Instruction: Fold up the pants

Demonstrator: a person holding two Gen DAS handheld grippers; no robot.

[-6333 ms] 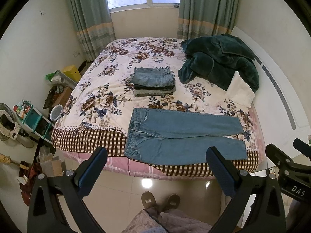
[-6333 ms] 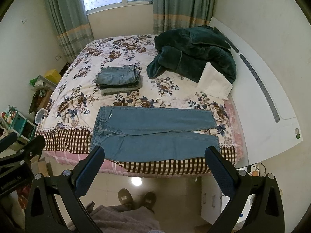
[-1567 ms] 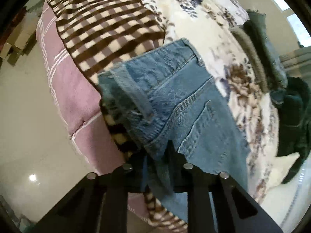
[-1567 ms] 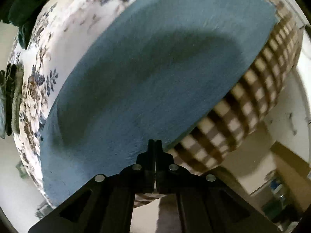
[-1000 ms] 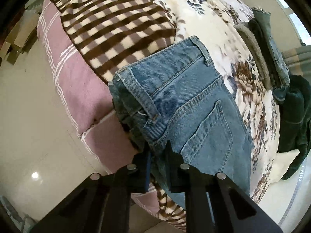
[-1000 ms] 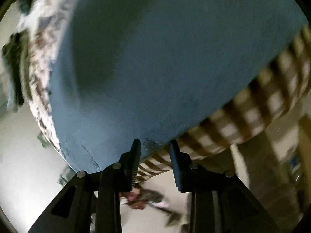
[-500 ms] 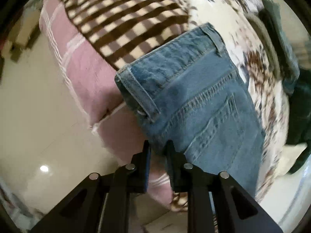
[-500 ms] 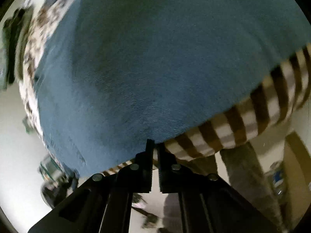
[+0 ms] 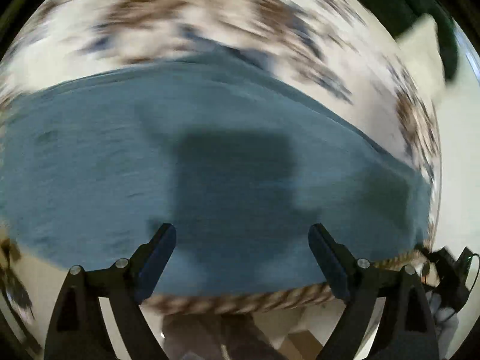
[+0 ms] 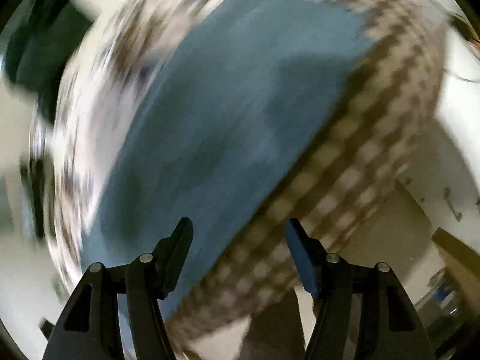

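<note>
Left gripper and right gripper: both spread wide, nothing between the fingers — each hovers just over the pants' near edge. Pants: blue denim, flat on the bed, long edge beside the checked border, likely so a lengthwise fold lands cleanly. Both views motion-blurred; dark green blanket lies beyond the pants.

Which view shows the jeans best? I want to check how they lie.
The left wrist view: the jeans spread broadly across the bed, though blurred. The right wrist view shows only a slanted, blurrier strip beside the checkered edge.
</note>
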